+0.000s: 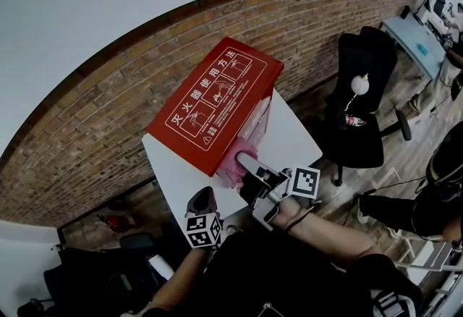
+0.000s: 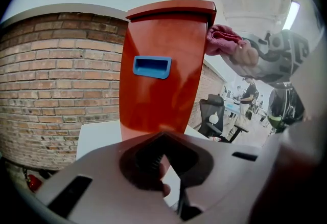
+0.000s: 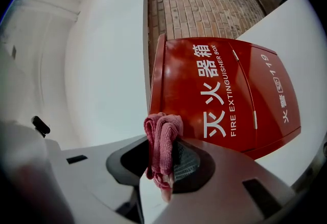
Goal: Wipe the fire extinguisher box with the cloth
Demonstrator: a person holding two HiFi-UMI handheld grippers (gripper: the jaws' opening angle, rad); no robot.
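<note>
- While right gripper (image 3: pixel 164 166) fingers are pinching the cloth (image 3: pixel 162 136), it is touching the box (image 3: pixel 219 100) on the desk (image 1: pixel 181 171).
- Left gripper (image 2: pixel 166 182) is hovering empty, fingers pressed together.
- Cloth is looking soft, light; bunched-fold hold suits.

The white table (image 1: pixel 295 140) in front of me carries one red box (image 1: pixel 217 95), standing upright with its base flat on the top. The box fills the far left part. Bare white shows along my near-left edge and at the right corner.
</note>
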